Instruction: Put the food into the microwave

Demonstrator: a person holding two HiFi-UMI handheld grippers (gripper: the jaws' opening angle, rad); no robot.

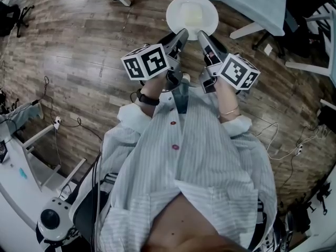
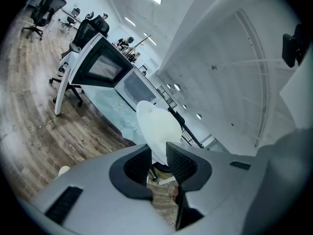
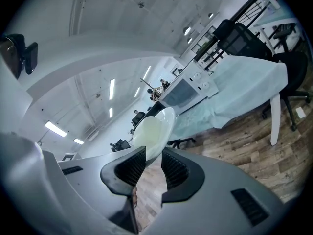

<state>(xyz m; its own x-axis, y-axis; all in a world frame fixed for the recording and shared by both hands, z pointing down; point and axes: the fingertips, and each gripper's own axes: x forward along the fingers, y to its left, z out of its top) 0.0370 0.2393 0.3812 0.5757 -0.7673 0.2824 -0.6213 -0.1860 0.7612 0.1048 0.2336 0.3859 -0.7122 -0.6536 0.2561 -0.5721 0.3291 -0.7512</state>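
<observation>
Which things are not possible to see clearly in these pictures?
- Food on the plate: pale and too small to name, head view.
- Microwave inside: too far, both gripper views.
- Near plate rim in head view: hidden under left claw and right claw.

No word, brand, number or sign can be read; the control panel of the microwave (image 3: 188,91) is too small.
</observation>
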